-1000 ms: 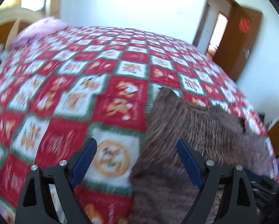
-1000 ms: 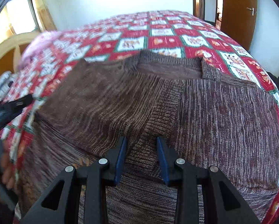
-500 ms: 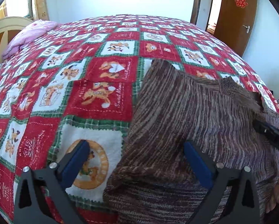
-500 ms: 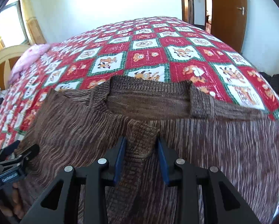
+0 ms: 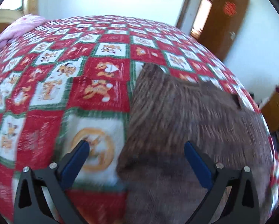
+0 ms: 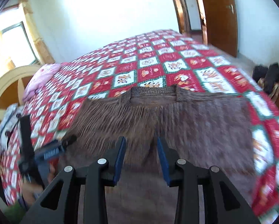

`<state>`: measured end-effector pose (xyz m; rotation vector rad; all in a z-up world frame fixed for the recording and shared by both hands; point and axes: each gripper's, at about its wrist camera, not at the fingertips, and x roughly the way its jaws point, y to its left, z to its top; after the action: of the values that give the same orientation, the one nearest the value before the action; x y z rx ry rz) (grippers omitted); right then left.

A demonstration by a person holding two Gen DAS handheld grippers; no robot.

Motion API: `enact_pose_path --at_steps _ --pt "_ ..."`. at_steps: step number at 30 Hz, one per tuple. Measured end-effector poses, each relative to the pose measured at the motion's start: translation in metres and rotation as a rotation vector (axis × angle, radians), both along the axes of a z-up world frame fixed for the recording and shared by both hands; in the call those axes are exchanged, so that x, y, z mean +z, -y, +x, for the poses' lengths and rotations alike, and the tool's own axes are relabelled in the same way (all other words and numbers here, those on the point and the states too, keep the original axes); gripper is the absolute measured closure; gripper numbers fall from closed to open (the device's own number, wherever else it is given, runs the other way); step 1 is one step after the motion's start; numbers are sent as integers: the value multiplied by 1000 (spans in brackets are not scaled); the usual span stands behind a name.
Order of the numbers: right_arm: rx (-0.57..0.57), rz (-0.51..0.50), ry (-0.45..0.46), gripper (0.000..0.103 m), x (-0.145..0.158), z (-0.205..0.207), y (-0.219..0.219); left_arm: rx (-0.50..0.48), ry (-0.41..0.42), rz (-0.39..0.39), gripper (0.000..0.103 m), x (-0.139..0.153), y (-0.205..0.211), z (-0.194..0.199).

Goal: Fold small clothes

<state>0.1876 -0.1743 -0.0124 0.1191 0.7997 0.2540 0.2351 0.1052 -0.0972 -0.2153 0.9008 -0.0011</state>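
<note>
Left claw [image 5: 135,149] spread wide, nothing gripped, straddling the near left edge of the brown sweater [image 5: 186,115]. Right claw [image 6: 141,145] part open over the sweater's middle, a raised fold of knit between the blue pads, grip uncertain in the blur. Sweater spread flat on the bed's red checked quilt [image 6: 148,56], collar far. Pink pillow [image 6: 38,80] far left.
</note>
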Motion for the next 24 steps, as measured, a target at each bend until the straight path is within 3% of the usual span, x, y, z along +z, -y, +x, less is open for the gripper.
enact_pose_path --at_steps 4,8,10,17,22,24 --pt "-1 -60 19 63 7 -64 17 -101 60 9 0 25 -16 -59" --pt "-19 -32 7 63 -2 -108 33 -155 86 51 0 37 -35 -126" --pt "-22 -8 -3 63 -7 -125 36 -173 62 28 2 34 -42 -146" --pt "-10 34 -7 63 -14 -164 26 -223 -114 -40 25 0 -41 -204" --pt "18 23 14 63 -9 -179 16 -261 -197 -112 28 -16 -32 -227" --pt "25 29 19 63 -8 -182 14 -288 -206 -100 41 -16 -24 -235"
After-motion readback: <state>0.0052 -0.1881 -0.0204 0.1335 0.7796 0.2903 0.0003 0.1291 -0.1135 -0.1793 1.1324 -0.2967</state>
